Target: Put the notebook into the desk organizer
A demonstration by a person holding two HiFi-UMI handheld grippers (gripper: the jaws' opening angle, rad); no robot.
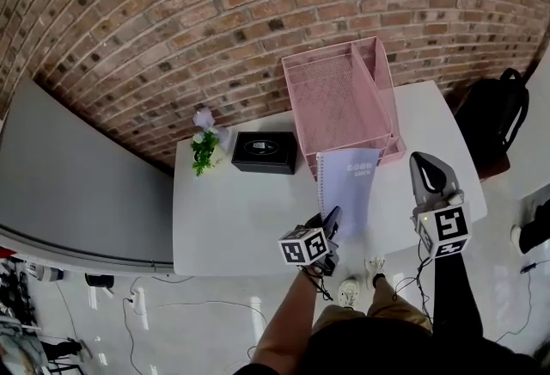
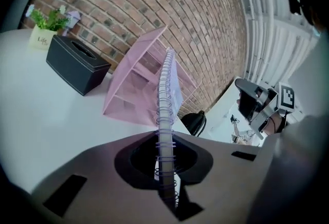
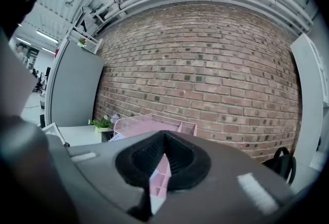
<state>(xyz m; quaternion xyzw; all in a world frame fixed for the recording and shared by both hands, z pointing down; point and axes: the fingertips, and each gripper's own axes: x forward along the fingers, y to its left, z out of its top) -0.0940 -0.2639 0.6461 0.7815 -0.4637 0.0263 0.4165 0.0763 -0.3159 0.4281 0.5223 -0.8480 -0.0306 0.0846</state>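
Left gripper view shows your left tongs point(image 2: 165, 141) clenched on the wire-spiral edge of the pale lilac spiral-bound notebook point(image 2: 167, 89), which runs away from them toward the pink wire-mesh desk organizer point(image 2: 128, 97). In the head view the notebook is held over the white table point(image 1: 232, 210), its far end just short of the organizer's front and not inside it. Your right tongs point(image 3: 163, 141) are pressed together on nothing, off to the notebook's right.

pale spiral notebook point(image 1: 347, 189) gripped just before pink mesh organizer point(image 1: 339, 98).
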